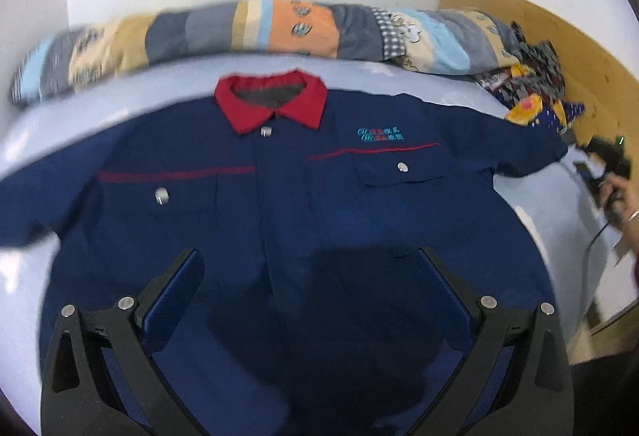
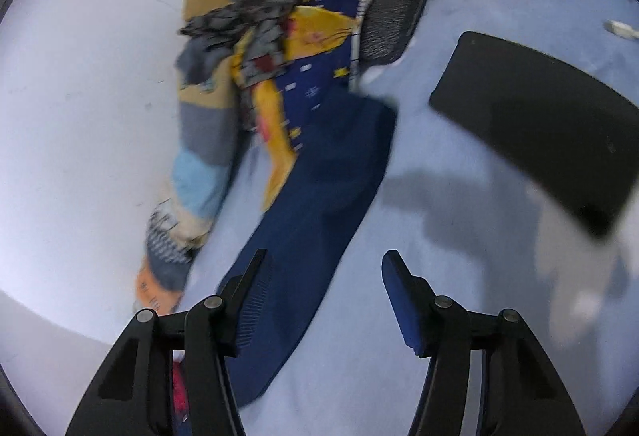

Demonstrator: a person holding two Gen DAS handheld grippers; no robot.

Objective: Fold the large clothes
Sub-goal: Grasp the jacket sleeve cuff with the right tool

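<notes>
A navy work shirt (image 1: 299,204) with a red collar (image 1: 271,104) lies face up and spread flat on a light blue sheet (image 1: 535,208). My left gripper (image 1: 309,260) hangs open and wide over the shirt's lower front, with nothing between its fingers. At the far right a person's hand (image 1: 617,196) holds the other gripper near the shirt's sleeve end. In the right wrist view that navy sleeve (image 2: 319,196) stretches away across the sheet. My right gripper (image 2: 325,255) stands over the sleeve with its jaws apart; the left finger (image 2: 247,284) overlaps the cloth, and the pads do not press it.
A rolled patchwork quilt (image 1: 279,28) lies behind the collar along the white wall. A heap of patterned clothes (image 2: 271,16) sits past the sleeve end against a wooden board (image 1: 559,36). A black mesh cushion (image 2: 395,16) and a flat black slab (image 2: 539,124) lie to the right.
</notes>
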